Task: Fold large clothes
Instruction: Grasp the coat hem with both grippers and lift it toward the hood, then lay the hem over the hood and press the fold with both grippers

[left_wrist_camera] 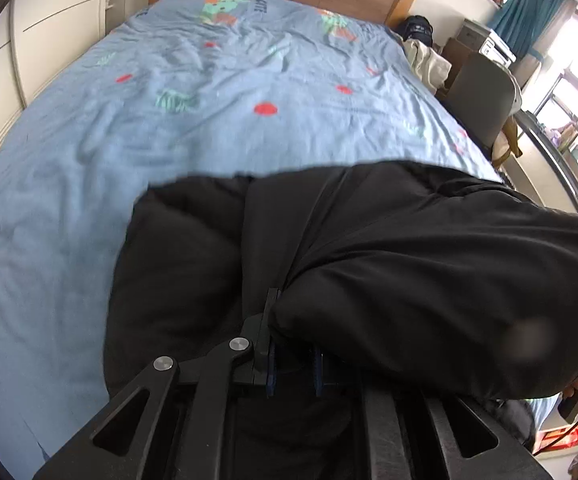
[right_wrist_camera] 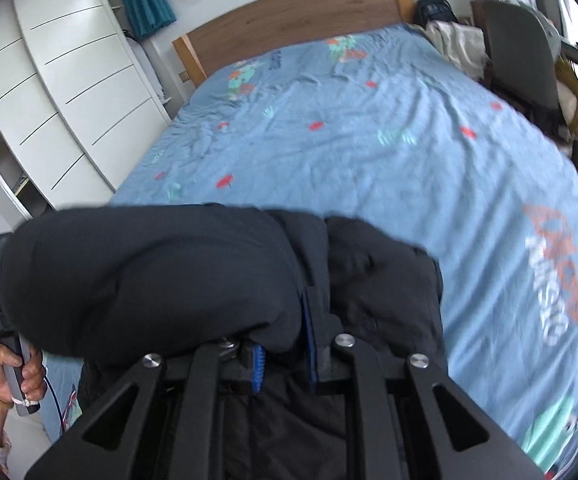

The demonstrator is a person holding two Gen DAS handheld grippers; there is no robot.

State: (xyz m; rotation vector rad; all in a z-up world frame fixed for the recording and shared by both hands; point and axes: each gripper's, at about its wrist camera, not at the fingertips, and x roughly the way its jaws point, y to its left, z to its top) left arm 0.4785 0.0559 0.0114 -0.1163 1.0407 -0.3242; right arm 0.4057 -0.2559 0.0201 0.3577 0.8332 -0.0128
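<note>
A large black padded jacket [left_wrist_camera: 389, 264] hangs from both grippers above the near end of a bed. My left gripper [left_wrist_camera: 289, 312] is shut on a fold of the jacket, whose cloth bulges over the right finger and hides the tips. In the right wrist view the same jacket [right_wrist_camera: 161, 276] drapes over my right gripper [right_wrist_camera: 309, 304], which is shut on its edge; blue pads [right_wrist_camera: 258, 364] show beside the pinched cloth. A hand [right_wrist_camera: 5, 372] at the lower left of that view holds the left gripper's handle.
The bed [left_wrist_camera: 209, 128] carries a wrinkled blue cover with red dots and cartoon prints, with a wooden headboard [right_wrist_camera: 297, 12] behind. White drawers [right_wrist_camera: 69, 92] stand to the left. A grey chair [left_wrist_camera: 485, 92], a bag and piled cloth crowd the bed's right side.
</note>
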